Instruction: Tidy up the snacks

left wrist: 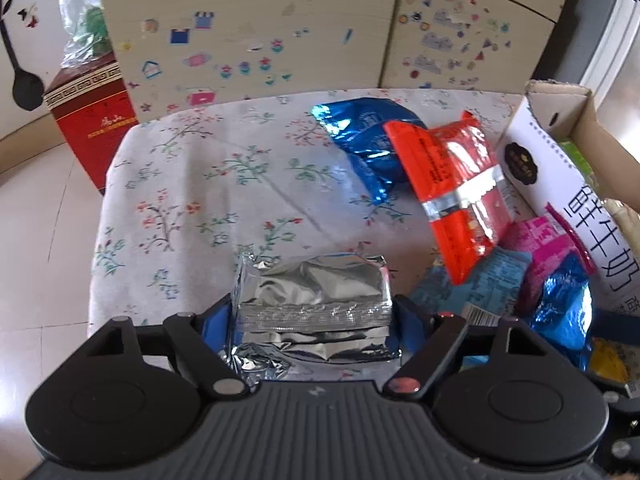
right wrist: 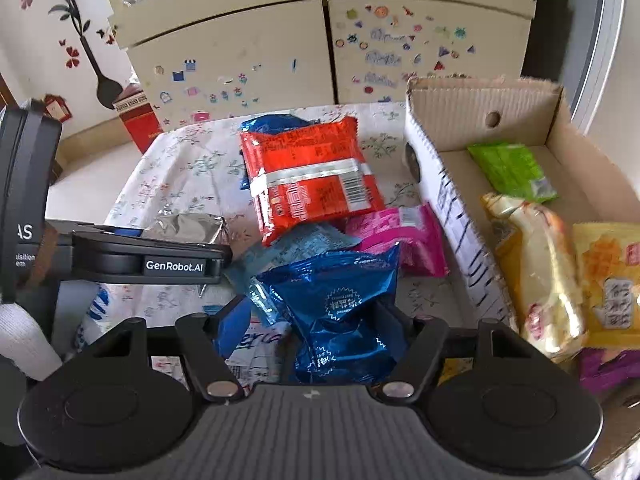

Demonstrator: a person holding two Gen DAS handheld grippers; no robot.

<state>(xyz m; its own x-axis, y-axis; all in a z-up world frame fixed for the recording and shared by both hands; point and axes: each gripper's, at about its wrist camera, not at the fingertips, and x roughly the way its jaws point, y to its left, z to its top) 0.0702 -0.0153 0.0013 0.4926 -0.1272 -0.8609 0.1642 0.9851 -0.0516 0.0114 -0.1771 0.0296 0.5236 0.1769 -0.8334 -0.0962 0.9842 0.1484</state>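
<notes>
place: home | signs: stickered cabinet (left wrist: 256,40), floral tablecloth (left wrist: 192,184)

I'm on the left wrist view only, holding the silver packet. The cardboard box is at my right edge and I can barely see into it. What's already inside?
Observer: The right wrist view looks into the cardboard box. It holds a green packet at the back, two yellow packets in front of it and a purple one nearest the camera.
Operator: Where is the right tool? I can't see it.
Observer: The right tool is over the pile on the cloth, beside the box. A blue packet sits between its fingers, but they don't look clamped on it.
</notes>
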